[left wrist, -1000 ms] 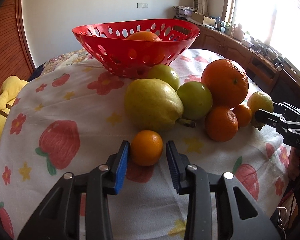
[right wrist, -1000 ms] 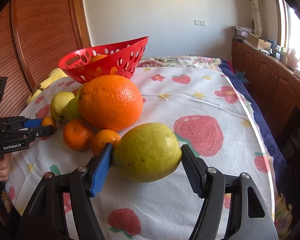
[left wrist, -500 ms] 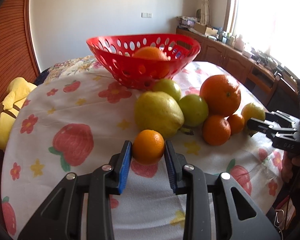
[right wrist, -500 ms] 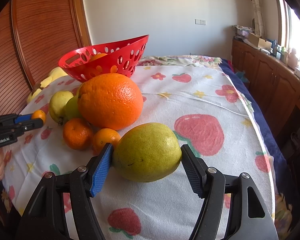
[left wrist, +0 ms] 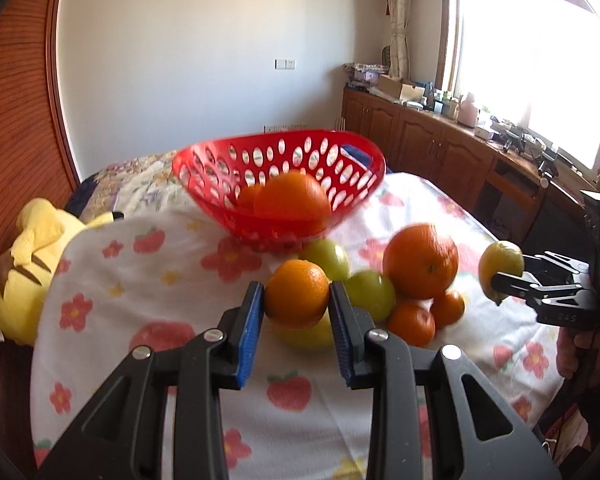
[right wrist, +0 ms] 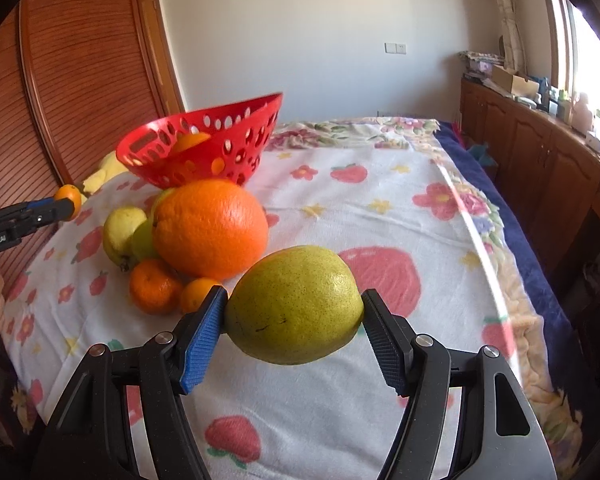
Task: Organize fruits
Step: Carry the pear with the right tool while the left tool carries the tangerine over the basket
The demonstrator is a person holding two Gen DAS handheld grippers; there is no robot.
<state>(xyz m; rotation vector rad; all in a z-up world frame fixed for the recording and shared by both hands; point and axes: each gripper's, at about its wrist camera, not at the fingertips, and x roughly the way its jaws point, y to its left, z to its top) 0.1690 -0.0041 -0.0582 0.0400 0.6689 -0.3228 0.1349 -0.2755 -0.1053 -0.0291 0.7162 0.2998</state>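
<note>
The left claw (left wrist: pixel 296 306) is closed on a small orange (left wrist: pixel 297 294), its blue pads pressed to the fruit's two sides, and carries it clear of the cloth. That grip across the middle suits a round fruit, which could squirt out if pinched off-centre. From the left wrist view the basket (left wrist: pixel 278 178) sits at 12 o'clock beyond the orange, so the claw looks lined up to carry it straight there. At least one orange already lies inside the basket.

The right claw (right wrist: pixel 294 334) is spread wide and clamped on a pear (right wrist: pixel 294 304), the pads bearing on its two ends; in the left wrist view it hangs at 3 o'clock, off the cloth. From the right wrist view the basket (right wrist: pixel 204 140) is at 11 o'clock, past the loose fruit.

The rest wait in a cluster in front of the basket on the flowered bedspread (right wrist: pixel 380 208): a big orange (right wrist: pixel 210 228), two mandarins (right wrist: pixel 156 286) touching at its base, a yellow pear (right wrist: pixel 122 232) and green fruit (left wrist: pixel 370 296) wedged among them. They lean on each other, so lifting one may let its neighbours roll.

Both fruits seem bound for the basket; most of the sorting is yet to do.
</note>
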